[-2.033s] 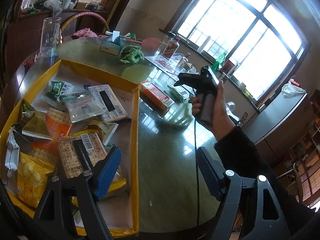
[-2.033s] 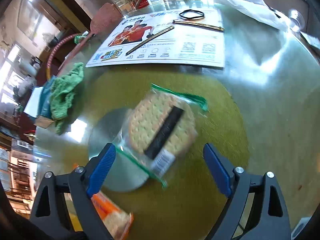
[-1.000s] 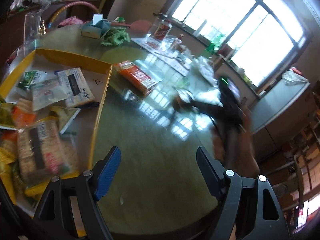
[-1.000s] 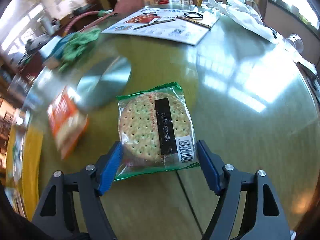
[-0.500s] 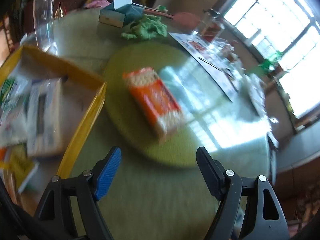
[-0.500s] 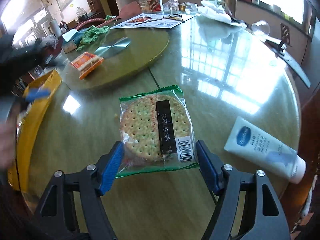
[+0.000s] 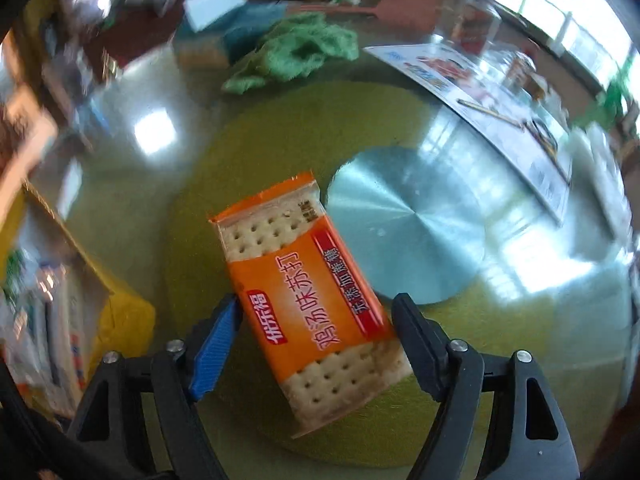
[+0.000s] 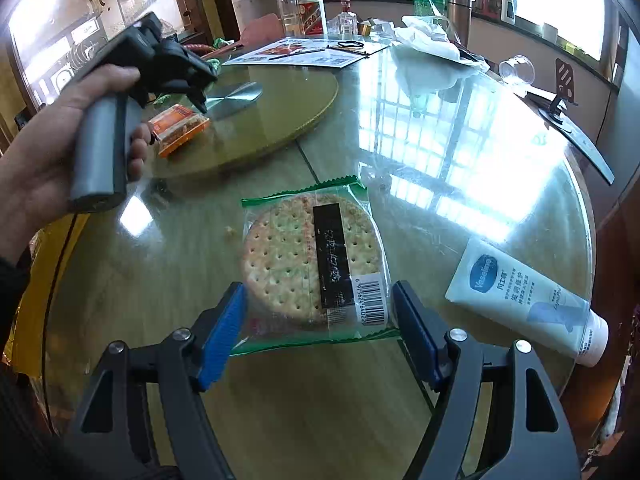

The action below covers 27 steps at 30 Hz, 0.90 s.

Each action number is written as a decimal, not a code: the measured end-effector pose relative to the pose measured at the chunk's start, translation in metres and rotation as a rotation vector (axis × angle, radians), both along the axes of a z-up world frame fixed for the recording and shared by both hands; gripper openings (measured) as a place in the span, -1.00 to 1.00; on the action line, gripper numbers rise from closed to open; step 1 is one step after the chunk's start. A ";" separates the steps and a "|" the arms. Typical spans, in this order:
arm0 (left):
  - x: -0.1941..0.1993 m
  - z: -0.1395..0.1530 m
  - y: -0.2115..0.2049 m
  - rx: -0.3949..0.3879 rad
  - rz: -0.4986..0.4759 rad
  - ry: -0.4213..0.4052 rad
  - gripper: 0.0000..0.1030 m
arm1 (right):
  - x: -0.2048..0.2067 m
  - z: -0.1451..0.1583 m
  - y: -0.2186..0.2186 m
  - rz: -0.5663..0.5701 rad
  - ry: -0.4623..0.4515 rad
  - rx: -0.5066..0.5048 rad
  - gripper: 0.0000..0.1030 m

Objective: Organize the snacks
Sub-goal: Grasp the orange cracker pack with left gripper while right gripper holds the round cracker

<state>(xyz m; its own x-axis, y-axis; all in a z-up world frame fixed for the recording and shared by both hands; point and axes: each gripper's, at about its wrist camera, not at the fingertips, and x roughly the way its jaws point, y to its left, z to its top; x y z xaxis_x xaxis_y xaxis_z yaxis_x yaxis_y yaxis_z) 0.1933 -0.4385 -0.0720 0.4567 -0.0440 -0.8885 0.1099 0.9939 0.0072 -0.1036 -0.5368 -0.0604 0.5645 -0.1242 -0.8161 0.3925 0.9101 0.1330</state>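
Diagonally, orange cracker pack [image 7: 310,296], upper-left to lower-right

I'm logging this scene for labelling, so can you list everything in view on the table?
orange soda cracker pack: 1, orange, on green turntable
round cracker pack: 1, clear with green edges, on glass table
lotion tube: 1, white, right of round pack
green cloth: 1, past turntable
printed flyer: 1, white, far side
yellow tray: 1, left edge, holds snacks
left hand-held gripper: open, straddling orange pack
right hand-held gripper: jaws around round pack; contact unclear
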 end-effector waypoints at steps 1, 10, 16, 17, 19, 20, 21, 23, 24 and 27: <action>-0.002 0.000 -0.001 0.011 -0.015 -0.011 0.38 | 0.000 0.000 0.000 -0.001 0.001 0.000 0.45; -0.095 0.006 0.027 0.076 -0.433 0.036 0.13 | -0.007 0.001 0.001 0.014 -0.004 0.000 0.46; -0.211 0.006 0.092 0.056 -0.628 0.036 0.11 | -0.020 0.000 0.006 0.087 -0.015 -0.018 0.46; -0.227 0.006 0.103 0.048 -0.634 0.041 0.11 | -0.023 0.001 0.009 0.100 -0.016 -0.018 0.46; -0.245 0.007 0.118 0.035 -0.622 0.034 0.11 | -0.027 0.001 0.015 0.117 -0.023 -0.023 0.47; -0.251 0.007 0.124 0.034 -0.609 0.021 0.13 | -0.029 0.000 0.019 0.130 -0.026 -0.028 0.48; -0.253 0.007 0.128 0.029 -0.598 0.013 0.14 | -0.030 0.000 0.023 0.144 -0.023 -0.035 0.49; -0.250 0.006 0.130 0.025 -0.574 0.015 0.32 | -0.028 0.000 0.024 0.139 -0.010 -0.042 0.57; -0.248 0.006 0.130 0.021 -0.568 0.005 0.32 | -0.026 0.000 0.023 0.127 -0.006 -0.034 0.65; -0.243 0.003 0.122 0.027 -0.583 -0.011 0.41 | -0.018 0.000 0.021 0.123 -0.010 -0.001 0.73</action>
